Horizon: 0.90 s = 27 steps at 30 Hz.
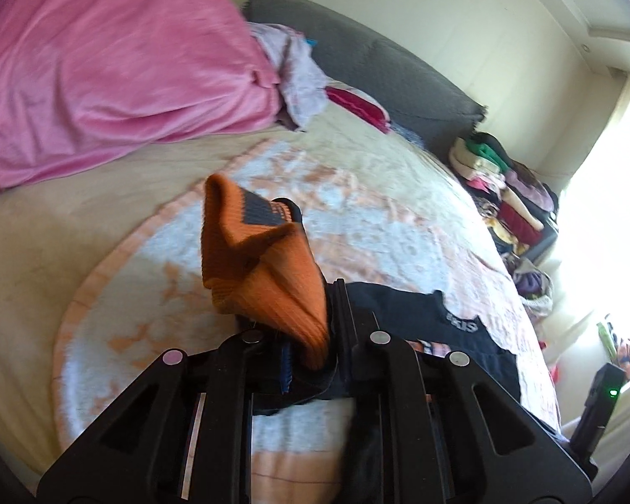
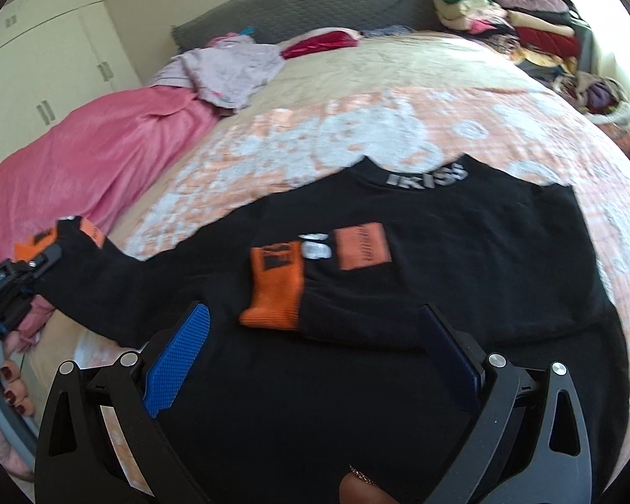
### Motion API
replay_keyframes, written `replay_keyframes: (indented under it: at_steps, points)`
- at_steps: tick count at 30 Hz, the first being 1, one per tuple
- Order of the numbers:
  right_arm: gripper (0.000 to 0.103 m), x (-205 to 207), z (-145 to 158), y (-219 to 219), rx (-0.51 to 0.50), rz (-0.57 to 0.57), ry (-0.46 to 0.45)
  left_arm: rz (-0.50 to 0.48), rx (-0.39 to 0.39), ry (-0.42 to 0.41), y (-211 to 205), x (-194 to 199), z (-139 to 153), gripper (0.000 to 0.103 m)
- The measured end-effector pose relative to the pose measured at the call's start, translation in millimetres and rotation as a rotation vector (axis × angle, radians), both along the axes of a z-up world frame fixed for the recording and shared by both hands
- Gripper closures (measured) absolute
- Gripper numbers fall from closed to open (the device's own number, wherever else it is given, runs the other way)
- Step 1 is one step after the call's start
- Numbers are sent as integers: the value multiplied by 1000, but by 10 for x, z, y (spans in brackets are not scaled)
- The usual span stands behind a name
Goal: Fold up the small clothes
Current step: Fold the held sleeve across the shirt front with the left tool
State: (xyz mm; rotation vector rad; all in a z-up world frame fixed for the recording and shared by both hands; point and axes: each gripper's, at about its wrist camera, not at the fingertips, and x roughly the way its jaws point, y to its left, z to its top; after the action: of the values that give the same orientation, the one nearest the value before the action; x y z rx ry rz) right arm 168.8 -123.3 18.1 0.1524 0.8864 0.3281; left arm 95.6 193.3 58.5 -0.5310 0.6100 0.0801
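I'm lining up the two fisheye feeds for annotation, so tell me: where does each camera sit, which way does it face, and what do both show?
Left wrist: sits on the left gripper, facing across the bed toward the grey headboard; its jaws are shut on the orange cuff.
Right wrist: sits on the right gripper, looking down over the black sweatshirt; open jaws, a hand at the left edge.
Shared: sweatshirt, pink blanket, headboard, folded clothes pile.

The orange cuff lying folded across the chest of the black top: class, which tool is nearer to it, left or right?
Right. The right tool hovers open just short of that orange cuff. The left tool is off at the bed's edge, shut on the other sleeve's cuff.
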Motion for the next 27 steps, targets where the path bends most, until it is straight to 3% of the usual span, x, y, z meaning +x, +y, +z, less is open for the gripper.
replay_keyframes:
  at_steps: [15,27]
  points:
    - [5,-45,-79,-952,47,-204,29,-236,42,2,-1035,458,17,96]
    - [5,-91,-152,-1500,92,-327,36,-398,80,81,-1770,757,-248,96]
